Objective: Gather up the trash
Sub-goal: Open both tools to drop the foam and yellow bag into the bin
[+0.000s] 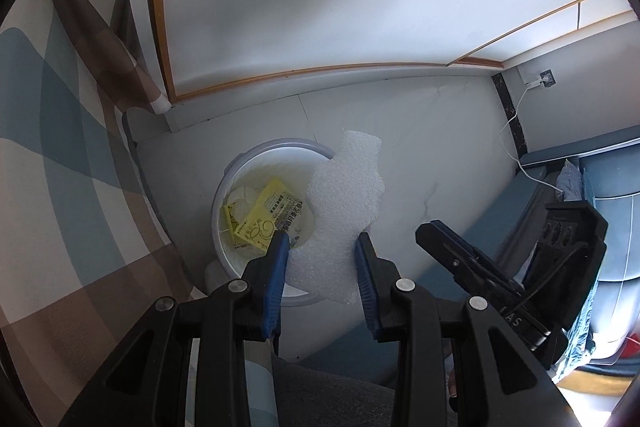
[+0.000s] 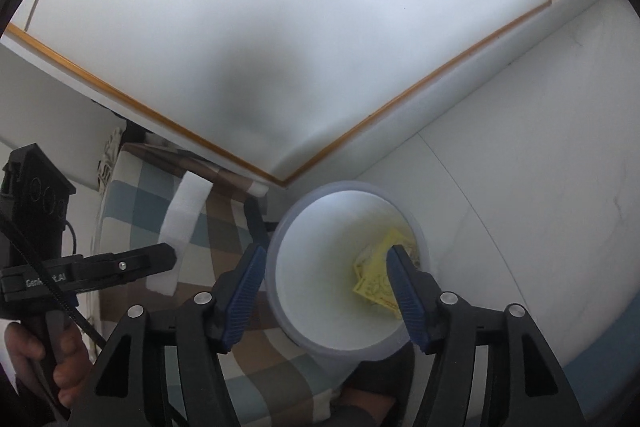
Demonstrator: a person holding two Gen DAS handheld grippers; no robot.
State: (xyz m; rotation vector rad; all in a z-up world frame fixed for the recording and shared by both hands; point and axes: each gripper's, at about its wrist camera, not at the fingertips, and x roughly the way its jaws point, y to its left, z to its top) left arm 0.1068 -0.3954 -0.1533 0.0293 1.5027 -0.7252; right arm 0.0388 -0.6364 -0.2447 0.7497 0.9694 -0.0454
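Now we hold foam sheet [image 1: 340, 203] in left tongs [image 1: 322, 251] above bin [image 1: 256, 151]; right tongs [image 2: 326, 267] released, empty. Next: release foam into bin.

Left gripper [image 1: 322, 241] clamped, right gripper [image 2: 326, 255] fingers spread, both angled down

daylight was soft and even; a dim shadow blotched the wall [image 2: 256, 99]; fisheye edges curved, corners vignetted black.
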